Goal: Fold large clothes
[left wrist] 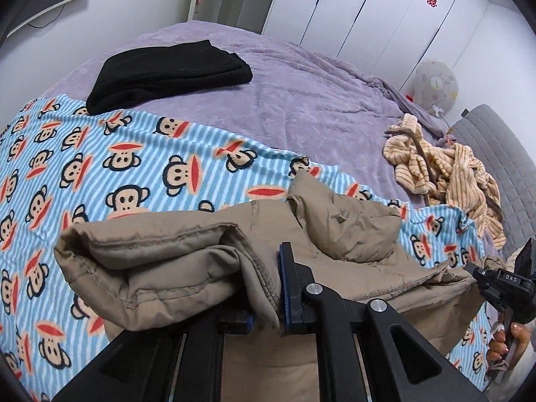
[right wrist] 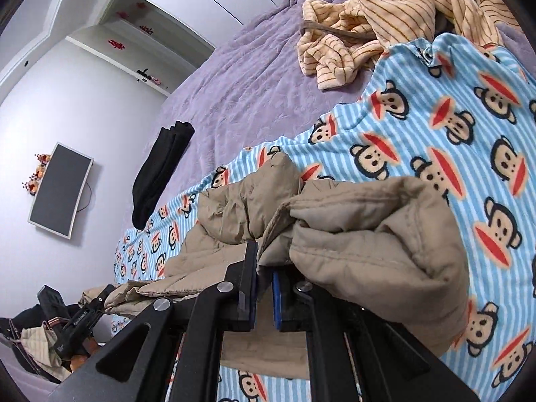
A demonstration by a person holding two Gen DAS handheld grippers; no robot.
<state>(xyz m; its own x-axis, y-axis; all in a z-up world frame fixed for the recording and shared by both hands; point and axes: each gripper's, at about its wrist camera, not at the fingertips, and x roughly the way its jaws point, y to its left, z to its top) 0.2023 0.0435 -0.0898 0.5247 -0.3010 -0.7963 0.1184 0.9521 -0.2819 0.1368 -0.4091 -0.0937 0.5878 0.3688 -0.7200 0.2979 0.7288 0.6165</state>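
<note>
Tan quilted coat (left wrist: 207, 261) is lying on the monkey blanket (left wrist: 100, 167), near bed edge. Left gripper (left wrist: 284, 288) and right gripper (right wrist: 264, 288) are each pinching its hem, jaws narrow. Advice: keeping both lifts level, carrying the fold over evenly.

I'm seeing a plain khaki-tan padded garment (left wrist: 187, 254) across a blanket (left wrist: 100, 174) of pale blue and white stripes printed with brown monkey faces and big red mouths. Beneath it the bedspread (left wrist: 294, 87) reads soft lilac. A folded garment (left wrist: 167, 73) is solid black. The crumpled heap (left wrist: 445, 171) shows cream with thin brown stripes. The wardrobe doors (left wrist: 385, 6) are white with a red emblem.
</note>
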